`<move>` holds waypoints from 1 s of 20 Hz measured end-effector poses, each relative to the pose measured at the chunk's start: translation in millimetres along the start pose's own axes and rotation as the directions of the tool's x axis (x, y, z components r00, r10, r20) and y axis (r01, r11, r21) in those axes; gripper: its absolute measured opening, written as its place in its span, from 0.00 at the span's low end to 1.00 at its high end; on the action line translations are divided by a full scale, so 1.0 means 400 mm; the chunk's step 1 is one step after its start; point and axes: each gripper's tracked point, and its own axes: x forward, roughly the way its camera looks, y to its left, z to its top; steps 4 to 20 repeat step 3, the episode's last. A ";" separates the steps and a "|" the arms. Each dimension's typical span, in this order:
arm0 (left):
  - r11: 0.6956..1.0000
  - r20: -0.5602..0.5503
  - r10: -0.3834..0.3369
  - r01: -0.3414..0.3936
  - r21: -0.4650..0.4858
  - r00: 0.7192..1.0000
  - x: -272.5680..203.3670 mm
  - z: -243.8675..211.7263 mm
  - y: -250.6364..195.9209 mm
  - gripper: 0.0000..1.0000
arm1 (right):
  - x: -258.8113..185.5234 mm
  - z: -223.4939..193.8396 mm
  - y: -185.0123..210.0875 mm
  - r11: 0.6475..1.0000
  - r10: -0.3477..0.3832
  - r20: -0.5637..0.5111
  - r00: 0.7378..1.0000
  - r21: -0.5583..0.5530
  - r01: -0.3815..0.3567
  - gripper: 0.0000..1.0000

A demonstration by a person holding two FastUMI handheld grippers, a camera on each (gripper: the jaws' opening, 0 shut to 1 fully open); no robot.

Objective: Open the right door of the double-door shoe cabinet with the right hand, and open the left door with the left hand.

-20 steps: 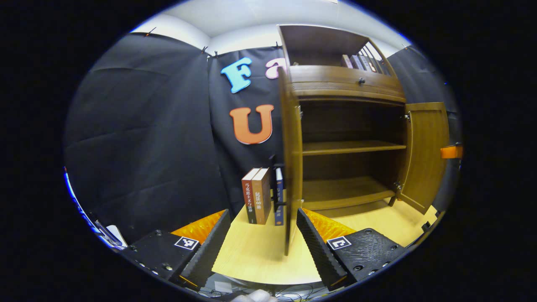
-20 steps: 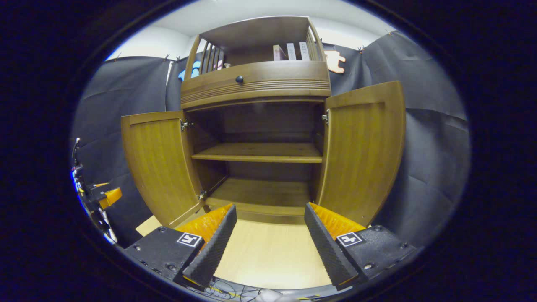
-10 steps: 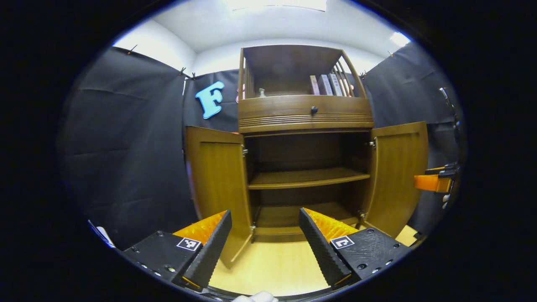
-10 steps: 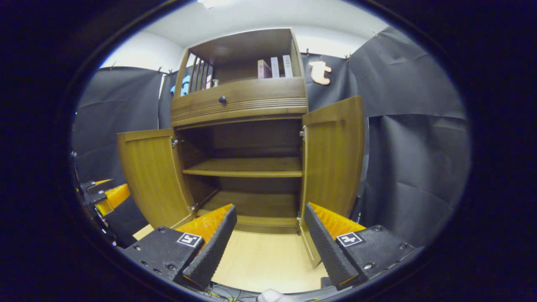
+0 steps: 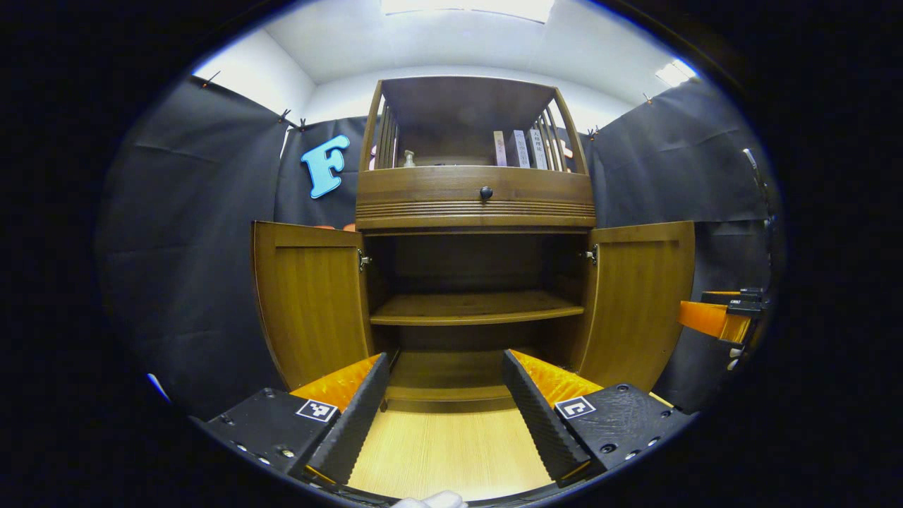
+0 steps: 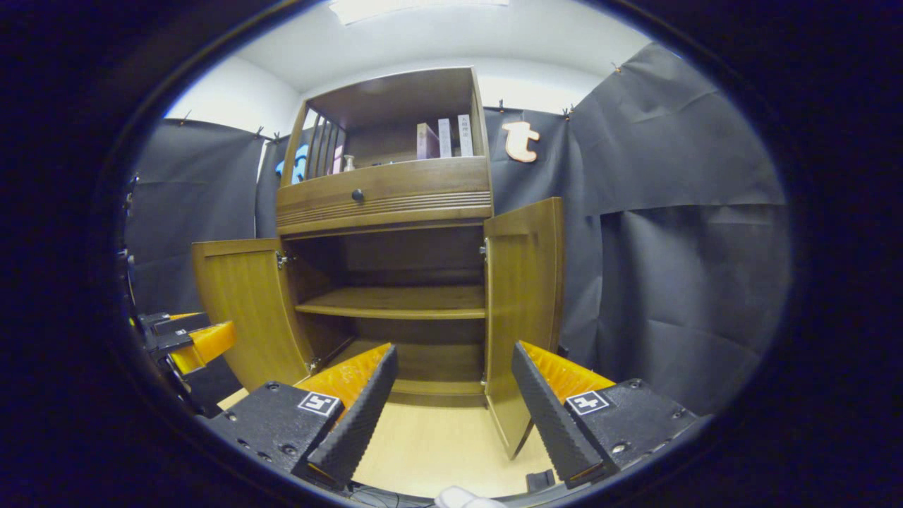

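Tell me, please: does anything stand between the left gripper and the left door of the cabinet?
Nothing visible does. The left gripper is open over bare floor, and the left door already stands swung open, apart from it.

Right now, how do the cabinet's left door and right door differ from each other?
In the left gripper view, the left door hinges on the cabinet's left side and swings out leftward; the right door hinges on the right and swings out rightward. In the right gripper view, the left door shows a broad inner face, while the right door looks narrower. Both are brown wood, wide open, and untouched by either tongs.
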 end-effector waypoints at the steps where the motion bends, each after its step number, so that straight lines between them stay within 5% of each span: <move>1: 1.000 0.003 -0.002 0.002 -0.001 1.000 -0.001 0.007 -0.002 0.96 | -0.003 0.003 0.001 1.000 0.000 0.004 1.000 -0.001 0.000 1.00; 20: 1.000 0.003 0.003 -0.003 -0.002 1.000 0.001 0.015 0.002 1.00 | -0.007 0.013 0.003 1.000 -0.002 0.010 1.000 -0.003 0.002 1.00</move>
